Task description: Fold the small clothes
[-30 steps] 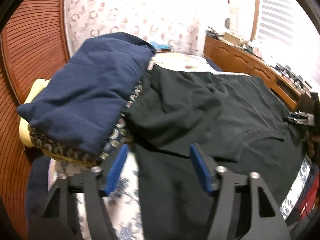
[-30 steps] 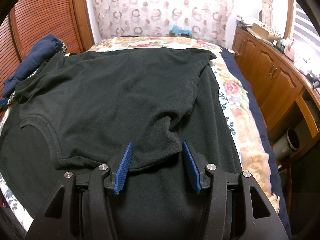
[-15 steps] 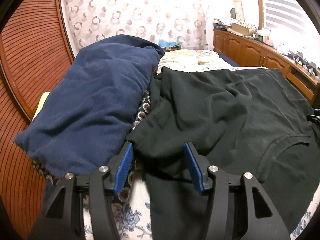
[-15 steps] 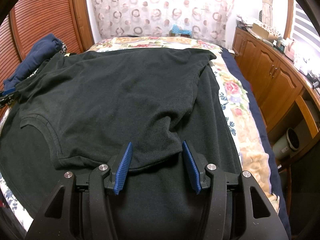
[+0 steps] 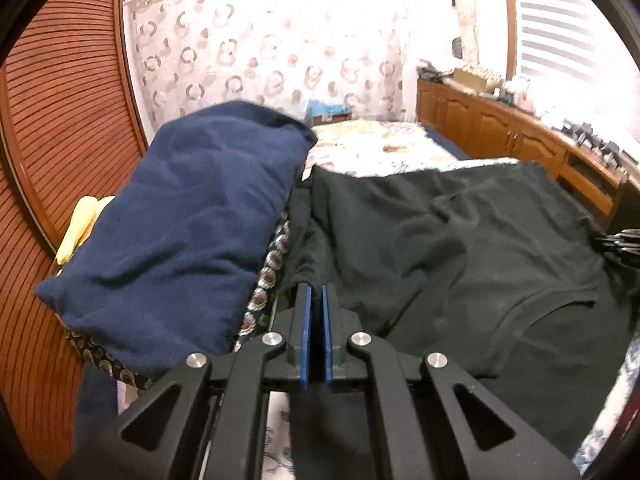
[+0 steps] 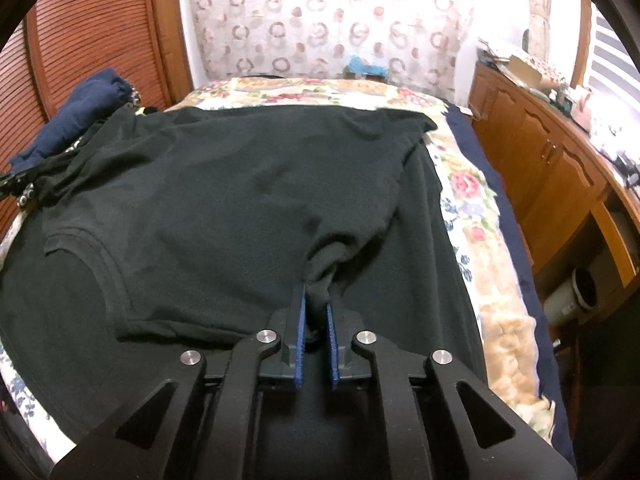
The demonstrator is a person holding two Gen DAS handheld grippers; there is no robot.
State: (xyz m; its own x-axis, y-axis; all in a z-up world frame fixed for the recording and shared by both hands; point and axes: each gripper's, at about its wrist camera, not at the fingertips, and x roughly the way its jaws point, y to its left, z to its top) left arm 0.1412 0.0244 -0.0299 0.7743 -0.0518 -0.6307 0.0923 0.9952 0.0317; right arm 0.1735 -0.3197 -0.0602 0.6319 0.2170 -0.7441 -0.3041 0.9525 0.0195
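fleece-like black fabric, one black garment [image 6: 248, 200], lies spread flat over the floral bedspread [image 6: 464, 184], soft and matte, with a ribbed curved neckline seam at one side. two grippers, each with two blue ridged pads on black angular arms: the left gripper [image 5: 314, 292] is pinched shut on a bunched edge of the garment beside one folded navy blanket [image 5: 180, 232], thick and plush. the right gripper [image 6: 316, 300] is clamped on a gathered tuft at the near hem. slatted wooden doors [image 6: 92, 32] stand behind.
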